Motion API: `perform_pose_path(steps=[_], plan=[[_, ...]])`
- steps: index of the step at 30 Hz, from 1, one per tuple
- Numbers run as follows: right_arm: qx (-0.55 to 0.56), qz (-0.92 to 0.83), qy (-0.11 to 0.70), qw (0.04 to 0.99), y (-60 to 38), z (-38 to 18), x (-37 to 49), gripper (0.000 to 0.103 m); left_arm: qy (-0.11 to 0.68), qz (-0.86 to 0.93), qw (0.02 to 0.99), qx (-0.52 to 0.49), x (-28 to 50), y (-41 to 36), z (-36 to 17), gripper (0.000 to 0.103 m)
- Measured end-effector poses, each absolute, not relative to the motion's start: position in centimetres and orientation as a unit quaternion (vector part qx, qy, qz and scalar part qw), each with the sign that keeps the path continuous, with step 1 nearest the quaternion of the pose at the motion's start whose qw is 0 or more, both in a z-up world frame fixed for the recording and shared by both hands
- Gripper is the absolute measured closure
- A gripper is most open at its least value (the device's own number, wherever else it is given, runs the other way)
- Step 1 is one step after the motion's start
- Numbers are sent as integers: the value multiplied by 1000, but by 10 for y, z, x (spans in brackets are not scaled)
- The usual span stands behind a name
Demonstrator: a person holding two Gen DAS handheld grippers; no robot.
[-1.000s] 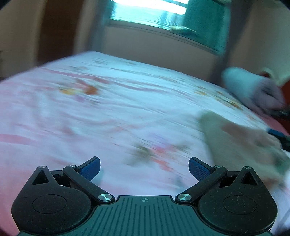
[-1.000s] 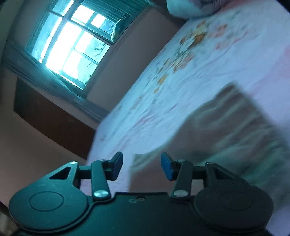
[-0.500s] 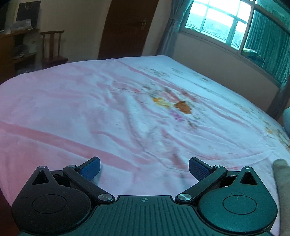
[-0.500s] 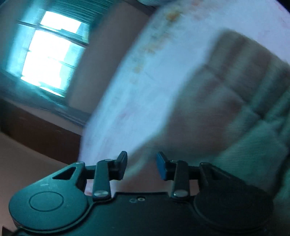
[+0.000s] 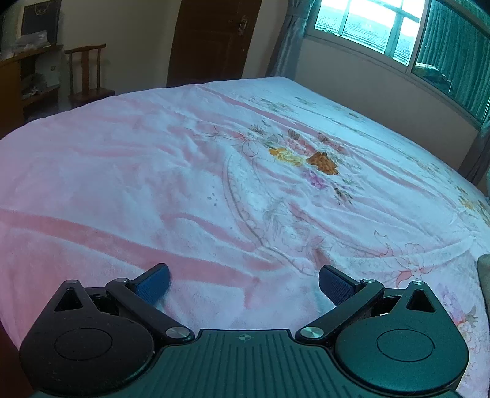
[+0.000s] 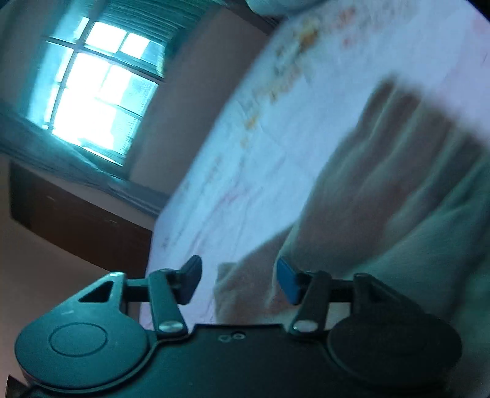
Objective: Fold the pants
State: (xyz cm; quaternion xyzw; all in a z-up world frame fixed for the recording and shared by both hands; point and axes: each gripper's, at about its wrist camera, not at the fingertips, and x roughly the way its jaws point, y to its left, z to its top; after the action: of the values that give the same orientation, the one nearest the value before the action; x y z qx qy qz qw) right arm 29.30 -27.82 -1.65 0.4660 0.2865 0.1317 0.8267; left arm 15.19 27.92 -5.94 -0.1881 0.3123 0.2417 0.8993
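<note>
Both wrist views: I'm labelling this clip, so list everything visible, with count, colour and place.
pants: one, beige-tan, lying on the bed in front of the right tool; blurred in the right view, only an edge shows at the far right of the left view.
bed cover: one, pink and white with a flower print, fills the left view.
window: one, bright, teal curtains, wall beyond the bed.
door: one, dark brown, far wall.
chair: one, dark wood, left of the door.
shelf: one, wooden, far left.
left tool: one, black with blue pads, open over the cover.
right tool: one, black with blue pads, open, pants edge between the pads.
</note>
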Motion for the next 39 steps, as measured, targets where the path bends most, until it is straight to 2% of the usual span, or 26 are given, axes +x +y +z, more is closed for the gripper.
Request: perform_pose_path(steps=[1, 2, 4, 6, 9, 11, 16, 23, 32, 39], plan=[[463, 134, 274, 832, -290, -12, 282, 49, 311, 238, 900, -192, 152, 278, -59, 0], [460, 125, 266, 838, -303, -8, 272, 40, 310, 235, 900, -195, 153, 276, -57, 0], [462, 108, 248, 845, -330, -5, 246, 39, 309, 224, 902, -201, 155, 268, -55, 0], [470, 97, 239, 844, -357, -9, 225, 31, 312, 199, 905, -211, 159, 256, -53, 0], [476, 73, 232, 845, -385, -18, 200, 32, 326, 146, 908, -217, 168, 228, -51, 0], [482, 52, 240, 841, -400, -27, 185, 25, 331, 108, 912, -214, 173, 204, -49, 0], [504, 35, 254, 825, -420, -52, 168, 25, 359, 32, 914, -187, 192, 139, -44, 0], [496, 114, 312, 802, -431, -74, 203, 25, 405, -42, 904, -133, 228, 63, -39, 0], [450, 216, 379, 780, -433, -70, 251, 15, 419, -112, 878, -202, 273, 32, -41, 0], [438, 261, 401, 761, -436, -76, 268, 14, 427, -152, 861, -230, 309, 28, -55, 0]])
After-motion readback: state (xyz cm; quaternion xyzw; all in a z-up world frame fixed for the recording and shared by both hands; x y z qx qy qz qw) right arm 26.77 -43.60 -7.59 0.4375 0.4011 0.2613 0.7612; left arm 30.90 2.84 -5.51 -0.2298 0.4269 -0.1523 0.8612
